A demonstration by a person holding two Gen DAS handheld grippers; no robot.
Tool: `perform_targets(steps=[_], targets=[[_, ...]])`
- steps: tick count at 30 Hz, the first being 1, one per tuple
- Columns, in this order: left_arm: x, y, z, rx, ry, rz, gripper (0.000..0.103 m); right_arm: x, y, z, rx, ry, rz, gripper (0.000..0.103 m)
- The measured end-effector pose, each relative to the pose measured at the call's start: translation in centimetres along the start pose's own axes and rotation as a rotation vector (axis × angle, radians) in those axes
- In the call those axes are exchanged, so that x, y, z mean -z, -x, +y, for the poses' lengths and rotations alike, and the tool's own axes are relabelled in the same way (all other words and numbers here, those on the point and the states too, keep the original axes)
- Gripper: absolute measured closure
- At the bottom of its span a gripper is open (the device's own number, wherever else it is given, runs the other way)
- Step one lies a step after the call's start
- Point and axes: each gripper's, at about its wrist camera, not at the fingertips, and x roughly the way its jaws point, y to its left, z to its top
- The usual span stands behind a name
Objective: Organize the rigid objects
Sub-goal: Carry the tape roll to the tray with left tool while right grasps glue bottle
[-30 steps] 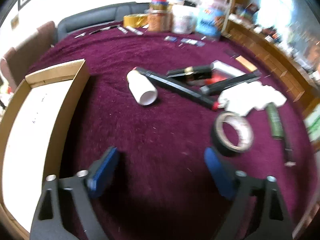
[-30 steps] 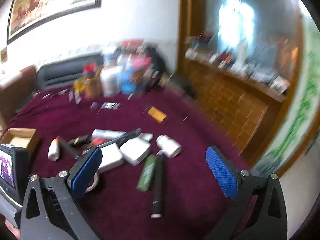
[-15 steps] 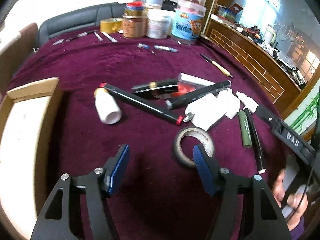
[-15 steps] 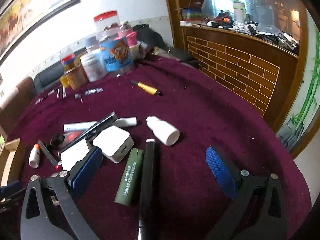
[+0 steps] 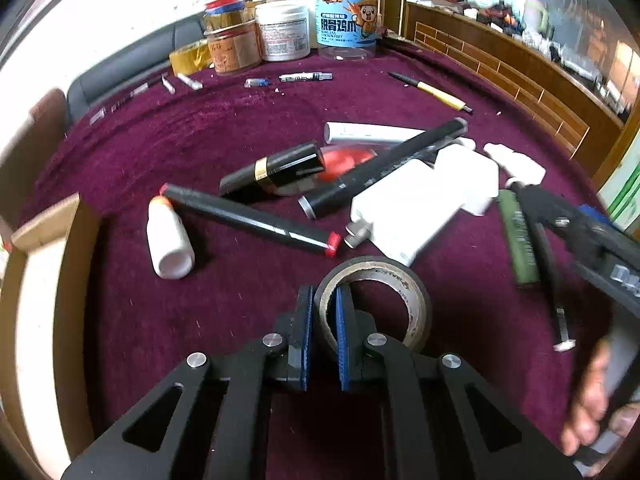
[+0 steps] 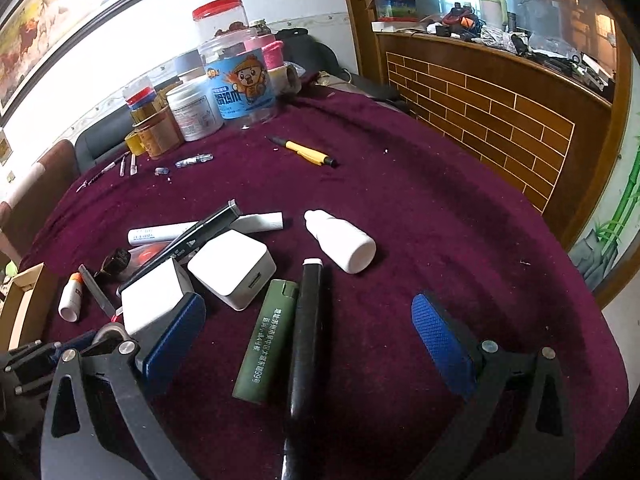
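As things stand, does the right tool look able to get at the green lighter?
Probably yes. The right tool is open just above the green lighter, with nothing on top of it; the black pen lying against it may get caught too.

Red object (image 5: 346,160) half-buried under crossed black markers, identity unclear. Cardboard box (image 5: 38,280) cut off at nine o'clock. Hand (image 5: 592,408) blurred at four o'clock. Tape roll (image 6: 110,334) mostly hidden, eight o'clock.

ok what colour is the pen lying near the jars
Yellow with black ends, the pen shows best in the right wrist view.
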Motion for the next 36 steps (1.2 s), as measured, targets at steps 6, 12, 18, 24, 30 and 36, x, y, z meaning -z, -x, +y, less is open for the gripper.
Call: perform_targets(steps=[6,12,18,24,30,36], targets=[[3.0,6.3,3.7,0.069,0.116,-0.116,0.095,-0.1,-0.2,-0.1,0.013,-0.01,0.01,0.0],[6.5,13.8,9.8,0.154,0.273,-0.228,0.095,0.0,-0.5,-0.7,0.033,-0.041,0.03,0.0],[8.7,17.5,14.5,0.081,0.331,-0.301,0.095,-0.3,1.1,0.3,0.106,-0.004,0.044,0.003],[9.6,16.9,17.1,0.115,0.424,-0.318,0.095,-2.1,7.1,10.3,-0.171,0.213,0.009,0.003],[11.8,16.3,19.4,0.121,0.485,-0.287,0.095,-0.6,0.9,20.3,-0.39,0.396,0.285,0.017],[12.8,15.6,22.6,0.096,0.539,-0.288,0.095,-0.1,-3.9,24.8,-0.335,0.457,0.39,0.045]])
